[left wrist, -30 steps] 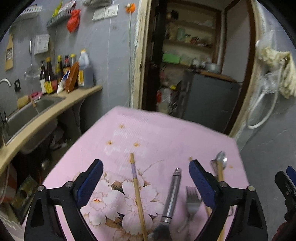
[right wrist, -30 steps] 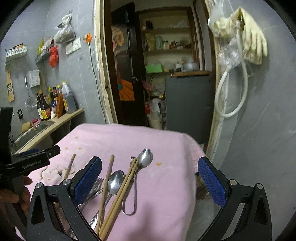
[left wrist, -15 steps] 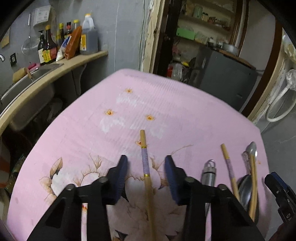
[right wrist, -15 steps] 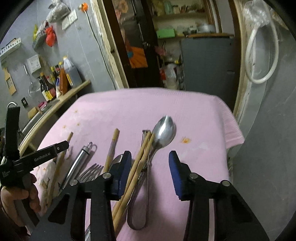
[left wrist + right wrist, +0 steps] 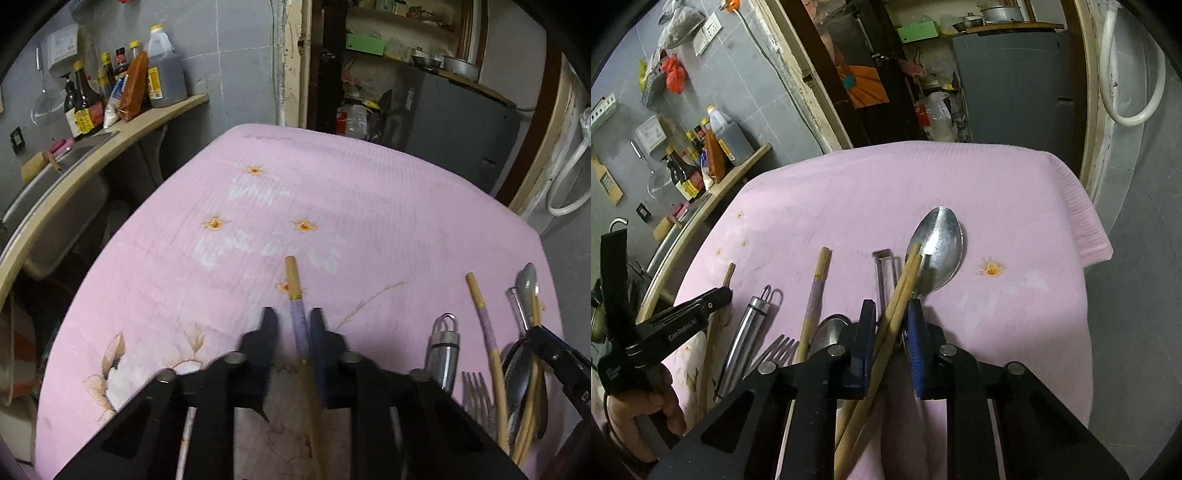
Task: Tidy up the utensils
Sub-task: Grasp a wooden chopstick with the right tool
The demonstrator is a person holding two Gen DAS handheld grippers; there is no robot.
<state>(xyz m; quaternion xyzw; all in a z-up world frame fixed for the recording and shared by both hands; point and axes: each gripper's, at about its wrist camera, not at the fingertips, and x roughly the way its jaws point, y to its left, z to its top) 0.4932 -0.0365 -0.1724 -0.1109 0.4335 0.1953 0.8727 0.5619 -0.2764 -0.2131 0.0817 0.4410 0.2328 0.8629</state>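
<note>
Utensils lie on a pink flowered cloth (image 5: pixel 332 192). My left gripper (image 5: pixel 290 321) is shut on a single wooden chopstick (image 5: pixel 293 284) with a purple band, lying lengthwise on the cloth. To its right lie a steel cylinder tool (image 5: pixel 443 350), a fork (image 5: pixel 476 395), another chopstick (image 5: pixel 480 317) and spoons. My right gripper (image 5: pixel 892 314) is shut on a pair of chopsticks (image 5: pixel 905 280) that cross a steel spoon (image 5: pixel 938 251). The spoon's handle also runs between the jaws. The left gripper (image 5: pixel 713 299) shows at the left in the right wrist view.
A wooden counter (image 5: pixel 110 147) with sauce bottles (image 5: pixel 85 107) and a sink stands left of the table. A dark doorway and a grey cabinet (image 5: pixel 458 110) lie beyond the far edge. A peeler-like tool (image 5: pixel 884 273), fork (image 5: pixel 779 350) and second spoon (image 5: pixel 831 328) lie beside the right gripper.
Both grippers have lowered toward the cloth and closed from wide open: the left onto the single chopstick, the right onto the chopstick pair by the spoon.
</note>
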